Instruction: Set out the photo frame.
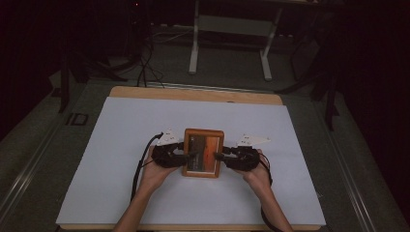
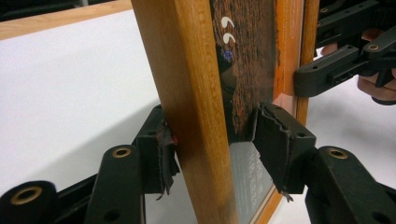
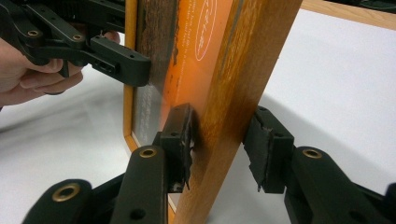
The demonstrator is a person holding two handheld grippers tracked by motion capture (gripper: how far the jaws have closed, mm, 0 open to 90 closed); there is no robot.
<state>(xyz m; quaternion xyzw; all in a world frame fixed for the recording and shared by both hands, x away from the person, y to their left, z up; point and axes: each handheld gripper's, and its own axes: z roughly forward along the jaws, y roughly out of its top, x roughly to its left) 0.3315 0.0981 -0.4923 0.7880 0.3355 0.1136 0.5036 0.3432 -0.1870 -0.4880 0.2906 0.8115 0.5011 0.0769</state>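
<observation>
Left gripper view first: the left gripper (image 2: 212, 142) straddles the left side of the wooden picture frame (image 2: 187, 70), but the jaws are roughly half open. One pad sits against the back of the wood and the other stands off the glass, so no real hold there. The right gripper (image 3: 219, 140) has the opposite side pinched between its pads, front and back, and looks clamped.

The frame's in the middle of the white sheet (image 1: 121, 159) on the table, between both hands, standing up or tipped back. I can't tell from these angles whether its bottom edge rests on the sheet.

Risk imo: w/ only one side held, the frame can pivot around the right pads and swing or drop on the left corner. Glass front, so a slap onto the table is bad. A pad dragging across the glass could also scuff it.

Views differ a lot, btw. High view gives the overall layout but the jaws are just dark blobs. The gap at the left pad is plain from the gripper cams, esp. the left one.
</observation>
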